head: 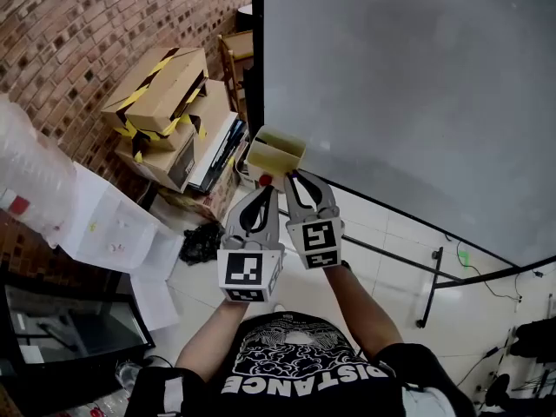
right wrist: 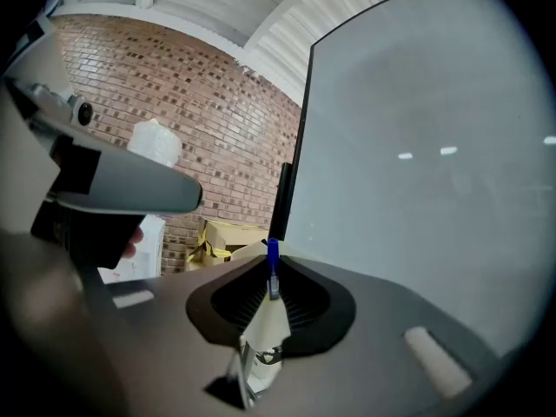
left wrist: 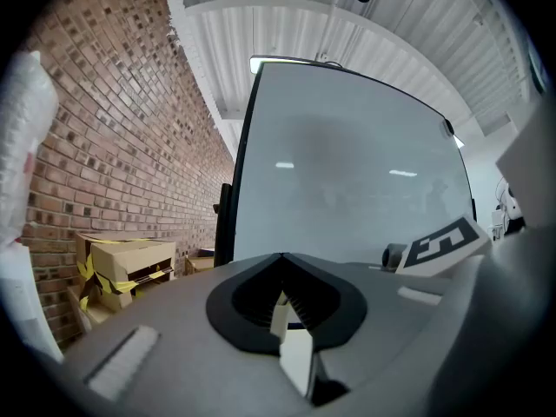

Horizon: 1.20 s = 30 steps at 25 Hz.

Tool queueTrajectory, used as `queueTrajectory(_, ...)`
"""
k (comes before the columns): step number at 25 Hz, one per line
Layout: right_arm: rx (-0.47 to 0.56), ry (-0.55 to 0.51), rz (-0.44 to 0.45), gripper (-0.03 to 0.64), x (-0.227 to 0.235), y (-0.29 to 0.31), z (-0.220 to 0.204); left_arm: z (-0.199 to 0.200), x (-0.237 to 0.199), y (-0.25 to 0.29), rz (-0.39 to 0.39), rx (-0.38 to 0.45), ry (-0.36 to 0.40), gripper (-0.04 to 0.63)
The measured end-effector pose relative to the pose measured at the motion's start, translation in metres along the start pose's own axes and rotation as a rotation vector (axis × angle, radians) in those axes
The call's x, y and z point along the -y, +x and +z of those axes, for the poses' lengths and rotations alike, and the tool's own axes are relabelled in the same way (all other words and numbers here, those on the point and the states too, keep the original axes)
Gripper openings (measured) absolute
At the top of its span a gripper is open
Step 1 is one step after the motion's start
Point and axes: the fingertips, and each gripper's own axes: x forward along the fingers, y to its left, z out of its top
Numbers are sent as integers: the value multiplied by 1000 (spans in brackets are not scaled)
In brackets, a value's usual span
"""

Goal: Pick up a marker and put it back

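My left gripper is pinched together at the tips, with nothing caught in it. Just beside it, my right gripper is clamped on the blue marker — upright, its cap poking above the jaw tips. Both noses sit close to the yellow box at the whiteboard corner. Beyond, cardboard cartons stack against the brick wall.

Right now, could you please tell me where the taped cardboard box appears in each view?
Head view: taped cardboard box, upper left, topping the pile by the brick wall.
Left gripper view: box, lower left, against the brick wall.
Right gripper view: box, just left of the blue marker in the jaws.
Shared landmark: the whiteboard's black edge, right of the box everywhere.
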Motion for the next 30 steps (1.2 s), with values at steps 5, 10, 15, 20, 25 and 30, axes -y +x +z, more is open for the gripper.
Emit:
queueTrajectory(5,-12,-4,-2,38,-2,2,-8,7,0,-2,2,20,-1,5)
queueTrajectory(10,-35,-8,3,37,-5,1,-15,11,3,-8,1,26,-1,5)
queueTrajectory(15,-34,-9,9,38,-10,0,-16,11,4,-15,5,22,2,5)
queueTrajectory(20,-46,6,12,38,-14,-6,-14,9,5,-22,8,21,-2,5)
queueTrajectory(25,-35,-5,7,37,-11,-14,-9,10,8,-28,16,18,-11,5)
queueTrajectory(30,-20,10,13,38,-13,-32,1,9,12,-36,33,18,-22,5)
